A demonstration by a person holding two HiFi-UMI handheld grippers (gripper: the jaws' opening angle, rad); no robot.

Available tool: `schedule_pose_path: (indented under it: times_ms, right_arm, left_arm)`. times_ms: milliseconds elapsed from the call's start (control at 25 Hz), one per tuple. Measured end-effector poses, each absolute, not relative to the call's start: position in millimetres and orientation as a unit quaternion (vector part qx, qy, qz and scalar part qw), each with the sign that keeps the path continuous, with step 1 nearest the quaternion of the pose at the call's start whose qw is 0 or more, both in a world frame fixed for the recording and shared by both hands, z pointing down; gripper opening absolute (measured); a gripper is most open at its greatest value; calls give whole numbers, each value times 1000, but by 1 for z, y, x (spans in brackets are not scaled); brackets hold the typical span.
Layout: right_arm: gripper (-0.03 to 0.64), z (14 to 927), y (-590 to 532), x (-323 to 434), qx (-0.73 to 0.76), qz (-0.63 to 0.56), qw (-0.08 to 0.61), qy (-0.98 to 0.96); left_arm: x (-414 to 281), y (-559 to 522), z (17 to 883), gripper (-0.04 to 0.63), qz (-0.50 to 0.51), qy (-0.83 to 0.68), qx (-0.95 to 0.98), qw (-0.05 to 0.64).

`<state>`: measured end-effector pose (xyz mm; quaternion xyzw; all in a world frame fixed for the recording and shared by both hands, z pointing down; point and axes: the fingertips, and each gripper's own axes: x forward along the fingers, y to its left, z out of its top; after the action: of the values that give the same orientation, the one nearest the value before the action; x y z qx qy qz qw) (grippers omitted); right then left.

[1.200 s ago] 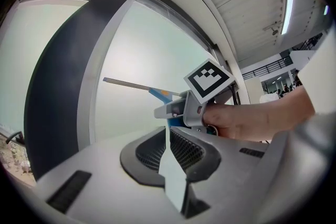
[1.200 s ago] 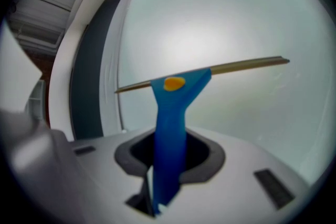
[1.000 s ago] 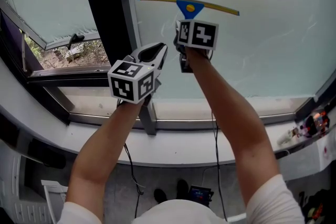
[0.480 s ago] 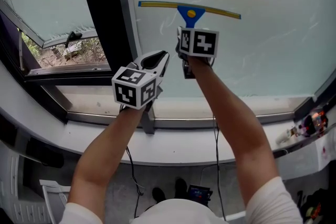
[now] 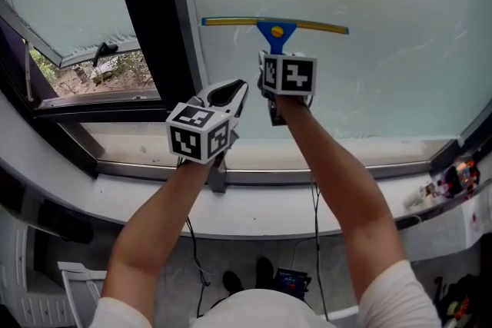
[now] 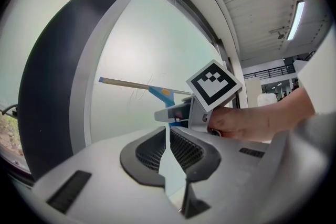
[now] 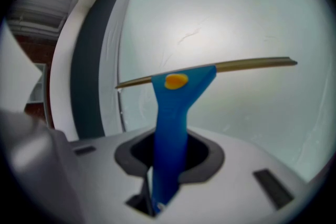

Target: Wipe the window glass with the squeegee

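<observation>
Landmark: the dark vertical window post (image 5: 147,27), which stands between an open side pane and the large pale frosted window glass (image 5: 400,50).

Squeegee: a blue plastic-handled squeegee with a long yellow-edged blade (image 5: 275,28) lies against the frosted glass, to the right of the post. Its blade runs roughly level, and the left end is just beside the post's pale edge. The handle points down toward the person.

Right gripper: the grey two-jaw right gripper (image 5: 274,51) is clamped on the lower part of the blue handle (image 7: 170,128). It is right of the post, below the blade.

Left gripper: the grey two-jaw left gripper (image 5: 227,92) has its jaws drawn together with only a thin slit between them (image 6: 169,139), and nothing is in them. It hangs just right of the post, lower than the right gripper, apart from the squeegee (image 6: 160,93).

Glass: faint streaks show near the blade.

Sill: a white window sill (image 5: 254,217) runs below the post's foot, under both forearms.
</observation>
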<state>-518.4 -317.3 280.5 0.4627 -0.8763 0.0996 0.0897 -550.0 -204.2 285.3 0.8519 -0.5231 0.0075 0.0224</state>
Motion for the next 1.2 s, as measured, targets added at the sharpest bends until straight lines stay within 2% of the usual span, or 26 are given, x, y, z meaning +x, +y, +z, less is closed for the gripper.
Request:
schedule_pose_path:
  times_ms: [1200]
  right_arm:
    - [112, 372, -305, -518, 452, 144, 132, -870]
  left_arm:
    - [-546, -193, 350, 48, 23, -523, 849, 69]
